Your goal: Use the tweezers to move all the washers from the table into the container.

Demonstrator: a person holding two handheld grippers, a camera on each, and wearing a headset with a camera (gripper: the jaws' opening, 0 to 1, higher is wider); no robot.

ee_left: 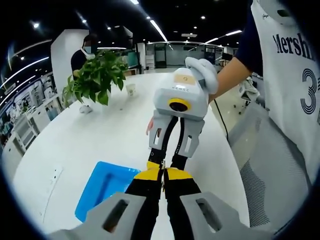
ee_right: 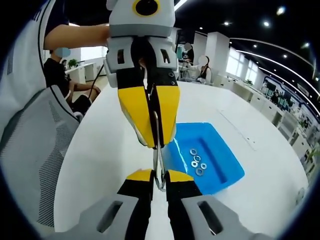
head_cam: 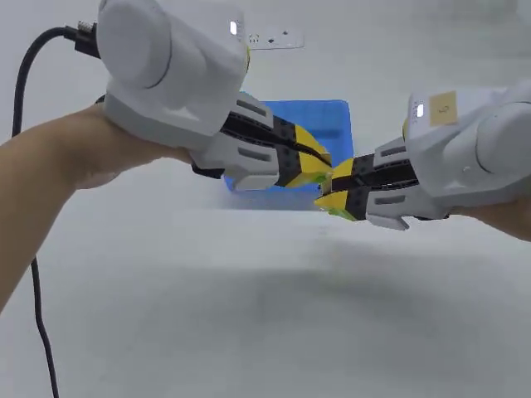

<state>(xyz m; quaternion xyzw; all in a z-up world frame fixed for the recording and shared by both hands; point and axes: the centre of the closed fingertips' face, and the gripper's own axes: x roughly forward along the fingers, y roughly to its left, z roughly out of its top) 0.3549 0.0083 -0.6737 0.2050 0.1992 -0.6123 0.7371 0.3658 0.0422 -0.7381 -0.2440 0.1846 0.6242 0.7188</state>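
Two hand-held grippers meet tip to tip in the air above a white table (head_cam: 249,323), just in front of a blue container (head_cam: 332,120); the left gripper (ee_right: 155,142) has its yellow jaws pressed together on a thin pair of metal tweezers (ee_right: 158,162); the right gripper (ee_right: 159,176) is also clamped on the tweezers, at the other end, so both have hold of the one tool. A small cluster of washers (ee_right: 196,161) lies on the container floor. This looks like a handover or a regrip of the tweezers. The risk, I would judge, is the release: if one gripper lets go before the other holds firmly, the slim, smooth tool could swivel between the pads or drop to the table; pulling apart while both are clamped could bend it or twist it out of line.
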